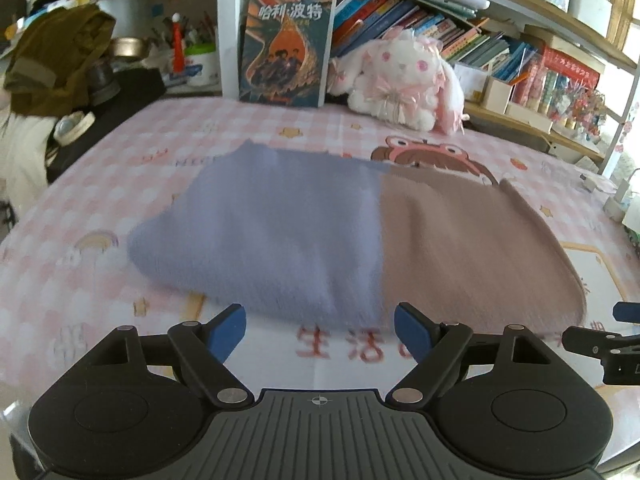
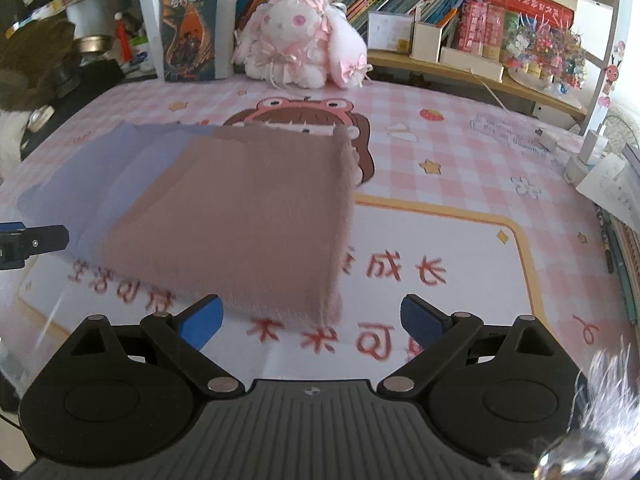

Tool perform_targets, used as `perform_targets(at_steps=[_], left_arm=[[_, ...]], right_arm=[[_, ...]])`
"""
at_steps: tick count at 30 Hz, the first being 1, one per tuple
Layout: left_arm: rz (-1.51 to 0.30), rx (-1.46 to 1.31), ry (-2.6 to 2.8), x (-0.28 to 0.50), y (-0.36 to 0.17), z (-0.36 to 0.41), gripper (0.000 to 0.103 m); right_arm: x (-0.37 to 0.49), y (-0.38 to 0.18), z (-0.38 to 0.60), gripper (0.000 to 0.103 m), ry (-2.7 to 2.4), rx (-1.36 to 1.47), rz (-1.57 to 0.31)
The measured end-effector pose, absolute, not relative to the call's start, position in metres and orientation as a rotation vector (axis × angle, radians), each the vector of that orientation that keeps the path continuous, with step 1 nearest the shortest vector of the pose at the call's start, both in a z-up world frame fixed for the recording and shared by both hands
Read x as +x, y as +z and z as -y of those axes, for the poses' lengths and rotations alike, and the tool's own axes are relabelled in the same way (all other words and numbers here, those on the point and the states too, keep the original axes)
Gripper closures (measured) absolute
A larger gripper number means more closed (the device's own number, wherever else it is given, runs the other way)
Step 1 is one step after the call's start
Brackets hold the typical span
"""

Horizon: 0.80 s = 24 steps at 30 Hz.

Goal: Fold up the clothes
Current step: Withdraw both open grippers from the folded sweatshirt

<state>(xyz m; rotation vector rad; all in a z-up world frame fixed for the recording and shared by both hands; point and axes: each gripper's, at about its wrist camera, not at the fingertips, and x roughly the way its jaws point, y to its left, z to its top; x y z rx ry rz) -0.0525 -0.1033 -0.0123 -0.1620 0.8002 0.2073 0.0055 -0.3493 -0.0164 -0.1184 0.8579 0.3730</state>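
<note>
Lying folded mid-table, the garment (image 1: 340,236) shows its lilac half only to the spread left gripper (image 1: 320,330), while the right gripper (image 2: 312,320) (also spread, empty) sees the chargers (image 2: 588,148) at the table's (image 2: 460,168) right edge.

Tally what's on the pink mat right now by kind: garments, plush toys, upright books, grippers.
Garments: 1, the lilac-and-tan folded knit
Plush toys: 1, the white rabbit
Upright books: 1, the dark-cover book
Grippers: 2, left gripper and right gripper, both open, holding nothing
Total: 5
</note>
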Motion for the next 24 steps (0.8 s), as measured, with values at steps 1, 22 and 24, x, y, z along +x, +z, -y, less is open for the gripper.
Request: perform_targets(at_steps=[1,22,24], left_arm=[[-0.807,-0.167,0.213,-0.055,-0.013,0.107,0.019],[-0.903,-0.260,0.222,-0.058,-0.020,0.078,0.018],[-0.921,-0.312,0.221,-0.055,-0.024,0.068,0.018]], right_arm=[[0.004,-0.017,0.352,0.007,0.380,-0.120,-0.862],[-0.010,-0.018,0.328,0.005,0.435,-0.187,-0.875],[-0.009,-0.018,0.324,0.005,0.425,-0.184,-0.881]])
